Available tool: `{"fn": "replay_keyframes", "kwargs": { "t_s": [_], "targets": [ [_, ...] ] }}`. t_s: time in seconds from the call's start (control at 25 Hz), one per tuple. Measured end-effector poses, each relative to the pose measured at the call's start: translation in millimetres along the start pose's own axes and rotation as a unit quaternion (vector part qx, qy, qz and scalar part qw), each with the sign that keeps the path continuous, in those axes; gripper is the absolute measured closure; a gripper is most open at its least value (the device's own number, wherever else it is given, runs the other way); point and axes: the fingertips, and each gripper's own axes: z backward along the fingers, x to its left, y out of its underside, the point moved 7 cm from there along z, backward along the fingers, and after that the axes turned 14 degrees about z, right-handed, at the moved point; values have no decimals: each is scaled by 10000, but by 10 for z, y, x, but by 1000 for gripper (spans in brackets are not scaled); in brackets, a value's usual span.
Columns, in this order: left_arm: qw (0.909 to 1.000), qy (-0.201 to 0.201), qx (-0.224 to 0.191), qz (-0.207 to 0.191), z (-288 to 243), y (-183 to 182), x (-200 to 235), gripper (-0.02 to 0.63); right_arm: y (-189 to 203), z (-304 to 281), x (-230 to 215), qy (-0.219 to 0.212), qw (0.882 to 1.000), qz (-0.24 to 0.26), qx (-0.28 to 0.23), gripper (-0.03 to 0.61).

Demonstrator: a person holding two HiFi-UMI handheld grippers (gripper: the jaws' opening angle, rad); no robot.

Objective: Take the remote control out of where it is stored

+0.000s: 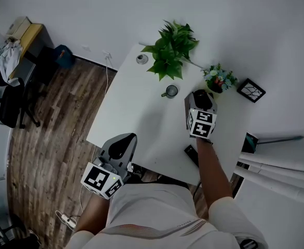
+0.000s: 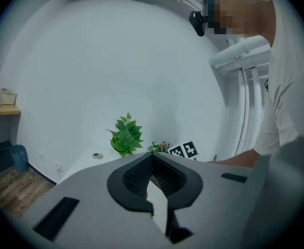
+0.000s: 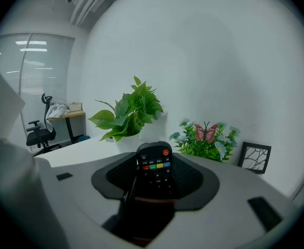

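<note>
Desk (image 1: 136,113): remote (image 3: 154,165) seems upright btwn R jaws, pwr end up.

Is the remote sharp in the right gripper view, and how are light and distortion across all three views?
Right gripper view: remote control sharp, coloured buttons distinct; heavy fisheye, dark corners. Left gripper view: same fisheye and dark corners, plant crisp, mosaic patch at top right. Head view: dim, even light, soft shadows on the table, no glare.
</note>
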Motion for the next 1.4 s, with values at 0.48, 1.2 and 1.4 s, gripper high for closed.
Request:
{"fn": "replay_keyframes", "kwargs": {
  "t_s": [0.48,1.2,1.4],
  "targets": [
    [9996,225,35,-137,-1,8,-120,606,-321,388,-159,6,9975,15,-713,365],
    [9989,423,-32,-183,67,-39,-159,606,-596,1654,360,-1710,9714,1144,-1186,369],
    [9988,434,-45,-206,116,-54,-135,606,-321,1553,775,-2488,9583,1347,-405,370]
  ]
}}
